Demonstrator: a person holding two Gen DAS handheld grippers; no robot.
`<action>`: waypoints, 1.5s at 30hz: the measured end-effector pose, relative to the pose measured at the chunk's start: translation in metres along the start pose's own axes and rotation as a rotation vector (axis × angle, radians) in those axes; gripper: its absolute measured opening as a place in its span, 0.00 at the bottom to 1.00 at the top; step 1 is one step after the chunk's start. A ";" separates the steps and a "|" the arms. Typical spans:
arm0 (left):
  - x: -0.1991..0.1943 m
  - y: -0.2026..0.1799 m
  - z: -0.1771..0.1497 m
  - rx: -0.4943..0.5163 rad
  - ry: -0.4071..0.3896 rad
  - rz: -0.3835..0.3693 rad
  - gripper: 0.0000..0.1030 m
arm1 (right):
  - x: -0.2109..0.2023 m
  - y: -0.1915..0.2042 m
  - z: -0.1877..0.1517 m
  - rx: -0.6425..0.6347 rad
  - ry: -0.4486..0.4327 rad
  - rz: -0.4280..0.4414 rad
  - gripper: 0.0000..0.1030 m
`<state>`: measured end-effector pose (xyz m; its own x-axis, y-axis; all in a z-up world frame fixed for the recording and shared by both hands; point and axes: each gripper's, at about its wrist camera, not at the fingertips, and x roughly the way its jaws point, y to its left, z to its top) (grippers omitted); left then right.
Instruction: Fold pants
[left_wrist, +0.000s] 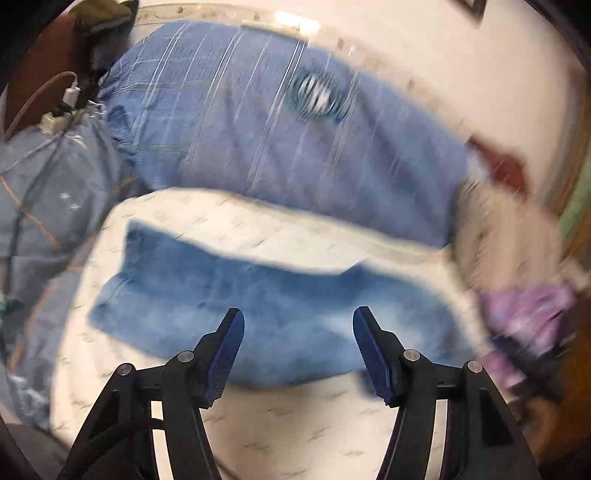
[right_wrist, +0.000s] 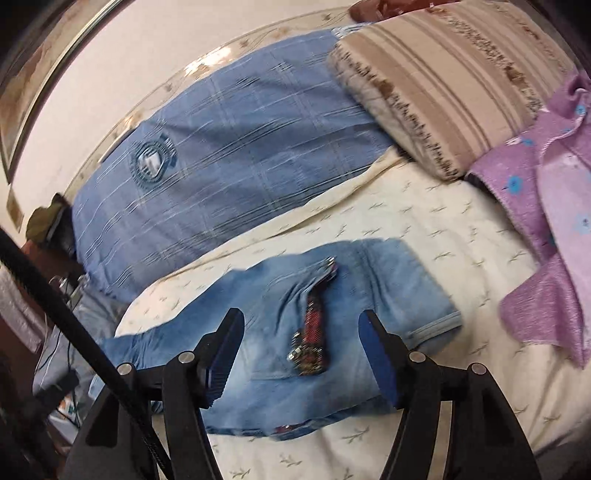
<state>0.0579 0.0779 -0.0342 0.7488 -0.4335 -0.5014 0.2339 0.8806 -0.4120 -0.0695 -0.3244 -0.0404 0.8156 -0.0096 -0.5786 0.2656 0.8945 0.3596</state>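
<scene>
The jeans (right_wrist: 295, 314) lie on a cream sheet (right_wrist: 443, 229) with a small leaf print, folded into a thick bundle, and nothing holds them. The right gripper (right_wrist: 299, 350) is just above them with its jaws wide apart, and between the fingers only denim is seen. A red patterned strap (right_wrist: 314, 332) with metal ends lies on top of the bundle, between the two fingers in this view. The hem end of the jeans is to the right, beside the right finger.

The left gripper (left_wrist: 298, 350) is also spread open and empty. Its picture is blurred, but the jeans (left_wrist: 258, 314) show there as a long blue shape across the sheet (left_wrist: 295, 424), in front of the fingers.

Behind the jeans a big blue pillow (right_wrist: 229, 155) with a round emblem lies along the wall. A beige striped pillow (right_wrist: 443, 92) rests against its right end. On the right edge of the sheet is a purple cloth (right_wrist: 535, 221) with blue flowers, well apart from the jeans.
</scene>
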 end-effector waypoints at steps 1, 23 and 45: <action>-0.004 0.000 0.003 0.000 -0.029 -0.002 0.59 | 0.000 0.001 0.000 -0.004 0.005 0.007 0.64; -0.010 -0.179 -0.099 0.568 -0.426 0.481 0.82 | -0.001 0.010 -0.006 0.011 0.044 0.112 0.64; 0.041 -0.167 -0.085 0.476 -0.118 0.559 0.93 | 0.026 0.072 -0.047 -0.200 0.108 0.147 0.70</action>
<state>-0.0030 -0.1034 -0.0506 0.8901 0.1036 -0.4438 0.0217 0.9631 0.2684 -0.0531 -0.2395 -0.0643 0.7753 0.1652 -0.6097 0.0330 0.9533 0.3002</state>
